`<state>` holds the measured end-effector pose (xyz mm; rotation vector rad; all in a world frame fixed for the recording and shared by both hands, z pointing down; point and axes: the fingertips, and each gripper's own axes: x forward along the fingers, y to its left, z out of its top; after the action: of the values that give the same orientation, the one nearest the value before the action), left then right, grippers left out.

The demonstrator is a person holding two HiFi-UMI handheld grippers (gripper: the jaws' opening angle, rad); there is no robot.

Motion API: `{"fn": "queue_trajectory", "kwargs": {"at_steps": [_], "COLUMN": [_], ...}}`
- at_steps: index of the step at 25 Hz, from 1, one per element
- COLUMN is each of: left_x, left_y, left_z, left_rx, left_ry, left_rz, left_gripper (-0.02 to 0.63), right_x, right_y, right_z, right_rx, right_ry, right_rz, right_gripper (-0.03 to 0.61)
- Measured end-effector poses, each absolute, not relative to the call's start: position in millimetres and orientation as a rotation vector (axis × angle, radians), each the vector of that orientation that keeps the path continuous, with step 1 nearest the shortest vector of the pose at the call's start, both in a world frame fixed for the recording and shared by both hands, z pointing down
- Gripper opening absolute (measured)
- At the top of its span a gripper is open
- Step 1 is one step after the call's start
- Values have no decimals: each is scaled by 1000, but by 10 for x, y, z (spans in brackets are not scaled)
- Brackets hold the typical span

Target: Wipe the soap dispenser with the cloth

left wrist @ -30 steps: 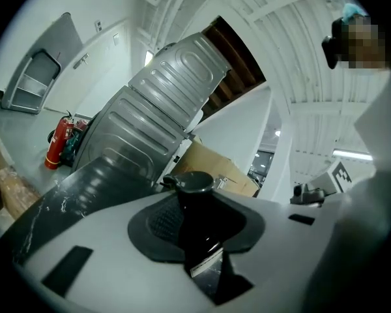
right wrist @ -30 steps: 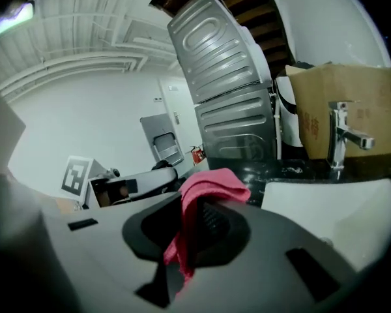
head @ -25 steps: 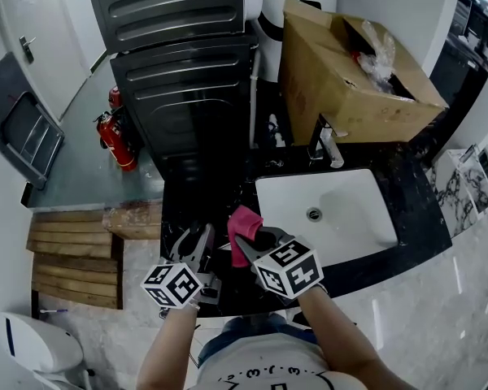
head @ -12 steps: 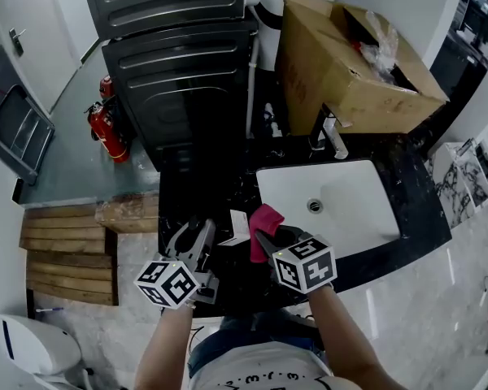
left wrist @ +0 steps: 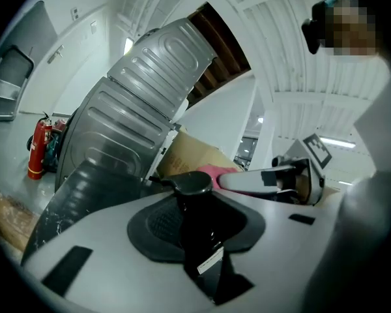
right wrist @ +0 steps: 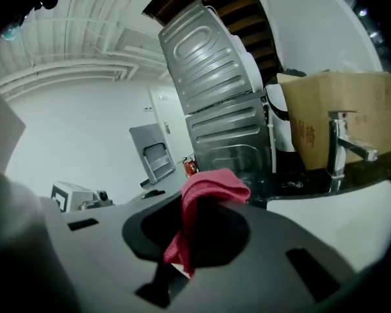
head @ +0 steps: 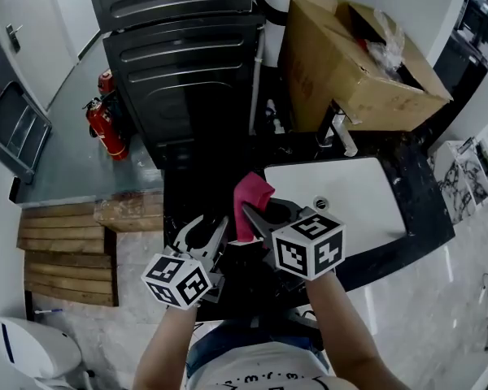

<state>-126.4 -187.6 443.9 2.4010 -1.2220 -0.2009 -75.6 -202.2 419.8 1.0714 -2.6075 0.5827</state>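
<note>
Pinching the red cloth (right wrist: 205,194) in a bunched fold, my right gripper (head: 264,215) is holding it near the soap dispenser (left wrist: 194,214), which my left gripper (head: 205,234) is clamping in narrow jaws over the dark counter (head: 187,192), left of the sink (head: 366,201). I am risking a slip: wiping sideways could be twisting the dispenser loose or pressing its pump (left wrist: 192,182).

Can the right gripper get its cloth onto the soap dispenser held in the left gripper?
Probably yes. The left gripper is shut on the soap dispenser, and the right gripper, shut on the pink cloth, sits close beside its pump head with nothing between them.
</note>
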Motion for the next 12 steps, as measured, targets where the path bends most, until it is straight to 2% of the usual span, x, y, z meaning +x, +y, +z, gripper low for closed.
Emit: {"fn": "queue_trajectory", "kwargs": {"at_steps": [3,12], "left_x": [-1236,-1282], "left_y": [-1876,-1885], "left_z": [4433,4445], "left_rx": [2429,2431], "left_ry": [-1216,-1179], "left_rz": [-176,-211], "left_gripper": [112,112], "right_x": [-792,-269], "right_y": [-2086,-2121], "right_z": [4366,4866], "right_rx": [1081,1248], "right_ry": [-2537,-2421], "right_rz": [548,782], "right_gripper": [52,51]}}
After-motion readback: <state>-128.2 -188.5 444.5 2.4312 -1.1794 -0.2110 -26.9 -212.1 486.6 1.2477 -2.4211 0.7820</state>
